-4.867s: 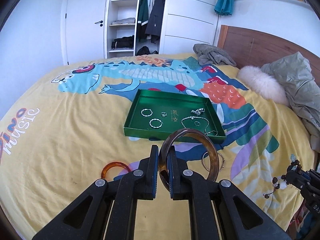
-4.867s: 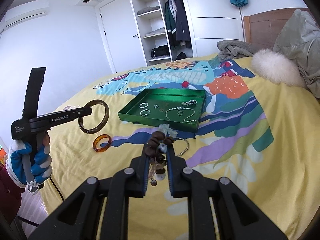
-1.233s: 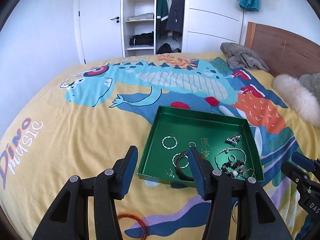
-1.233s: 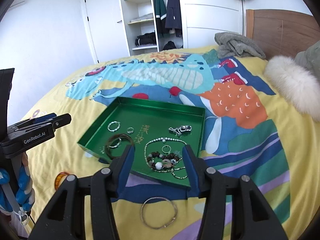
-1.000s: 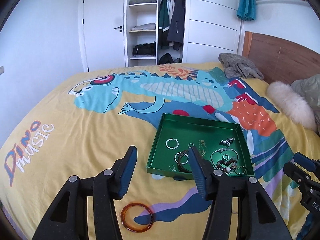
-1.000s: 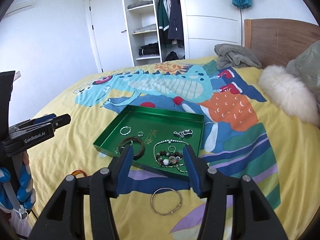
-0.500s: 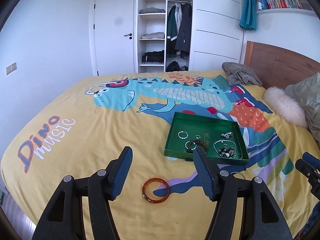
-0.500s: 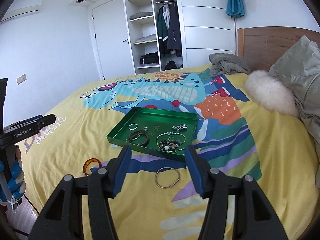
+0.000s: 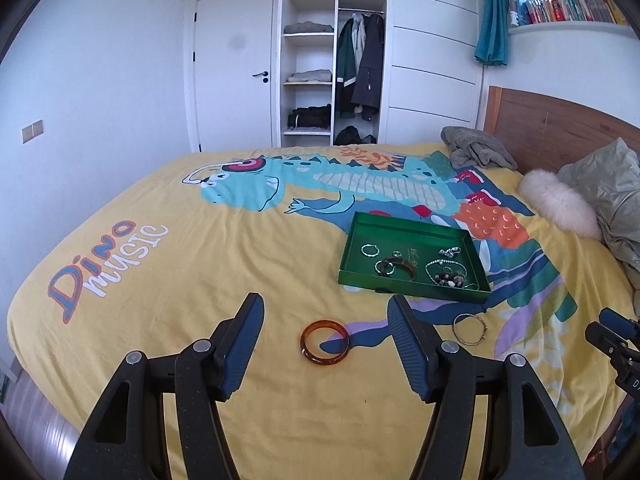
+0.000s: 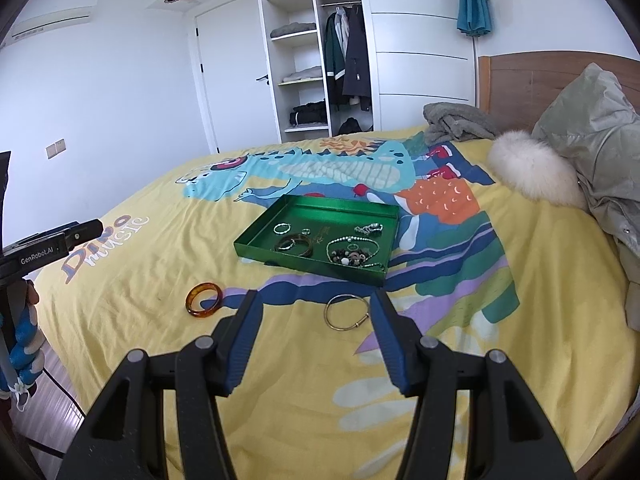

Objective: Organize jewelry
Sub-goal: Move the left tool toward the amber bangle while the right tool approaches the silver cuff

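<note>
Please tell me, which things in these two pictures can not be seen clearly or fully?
- Small pieces in the green tray: too small in both views to tell rings from earrings.
- Gold characters on the tray floor: too small to read.
- Right gripper in the left view: cut off by the edge.
- Silver bangle's clasp: too small to tell whether it is closed.

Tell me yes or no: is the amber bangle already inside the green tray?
No: the amber bangle lies on the yellow bedspread in front of the green tray, outside its walls.
</note>
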`<act>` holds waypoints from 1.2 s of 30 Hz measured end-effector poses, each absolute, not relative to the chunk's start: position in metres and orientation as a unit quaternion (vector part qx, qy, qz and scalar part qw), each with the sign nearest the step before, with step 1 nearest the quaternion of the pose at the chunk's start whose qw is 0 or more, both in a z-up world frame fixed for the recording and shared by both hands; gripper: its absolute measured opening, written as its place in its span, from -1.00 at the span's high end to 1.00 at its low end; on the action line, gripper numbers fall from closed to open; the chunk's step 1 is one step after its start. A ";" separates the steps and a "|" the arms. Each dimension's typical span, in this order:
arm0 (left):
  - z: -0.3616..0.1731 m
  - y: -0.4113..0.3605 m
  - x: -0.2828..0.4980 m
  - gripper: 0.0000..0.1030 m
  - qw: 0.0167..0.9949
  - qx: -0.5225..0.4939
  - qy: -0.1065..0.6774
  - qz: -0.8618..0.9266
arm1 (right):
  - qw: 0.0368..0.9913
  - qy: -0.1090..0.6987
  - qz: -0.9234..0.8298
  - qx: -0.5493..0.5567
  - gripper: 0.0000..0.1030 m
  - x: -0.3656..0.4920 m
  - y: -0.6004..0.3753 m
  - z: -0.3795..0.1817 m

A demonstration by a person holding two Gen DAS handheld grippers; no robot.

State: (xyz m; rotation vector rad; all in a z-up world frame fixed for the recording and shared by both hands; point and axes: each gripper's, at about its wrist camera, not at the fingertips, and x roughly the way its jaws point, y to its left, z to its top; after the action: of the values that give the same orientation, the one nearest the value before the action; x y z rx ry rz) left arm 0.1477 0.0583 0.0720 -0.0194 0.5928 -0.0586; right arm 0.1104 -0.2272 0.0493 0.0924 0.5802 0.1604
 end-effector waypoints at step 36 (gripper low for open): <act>-0.031 0.110 0.162 -0.28 0.932 -0.056 0.357 -0.014 | 0.935 0.342 0.055 0.069 -0.04 0.113 -0.258 -0.031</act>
State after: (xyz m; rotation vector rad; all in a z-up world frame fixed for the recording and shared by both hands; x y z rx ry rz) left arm 0.1617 0.1097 -0.0311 -0.1154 0.7315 -0.0280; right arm 0.1130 -0.2576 -0.0305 0.1405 0.6995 0.1131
